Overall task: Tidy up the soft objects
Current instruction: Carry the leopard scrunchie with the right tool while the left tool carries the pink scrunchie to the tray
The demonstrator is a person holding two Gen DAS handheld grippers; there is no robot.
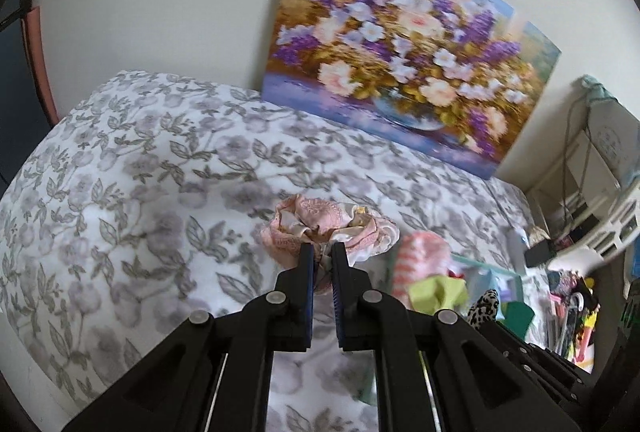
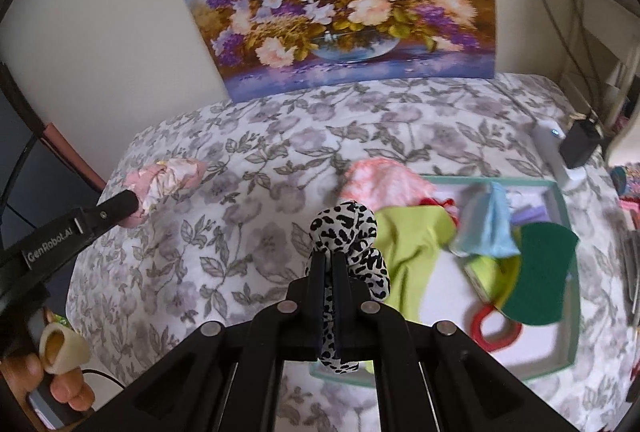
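Note:
My left gripper [image 1: 322, 252] is shut on a pink and cream patterned scrunchie [image 1: 328, 224], held above the floral bedspread [image 1: 132, 172]. The right wrist view shows that same pink scrunchie [image 2: 168, 176] at the left gripper's tip, far left. My right gripper [image 2: 330, 262] is shut on a black-and-white leopard-print scrunchie [image 2: 352, 232], lifted over the near left corner of a pale green tray [image 2: 570, 272]. The tray holds a lime green cloth [image 2: 408, 244], a light blue cloth [image 2: 492, 224], a dark green piece [image 2: 544, 272] and a red ring [image 2: 496, 328]. A pink-and-white fuzzy cloth [image 2: 380, 176] lies at its far left corner.
A flower painting [image 2: 344, 4] leans on the wall behind the bed. A white device [image 2: 556, 156] and a black adapter [image 2: 580, 144] sit at the bed's right edge, with cables and shelves beyond. A hand [image 2: 60, 384] grips the left handle at lower left.

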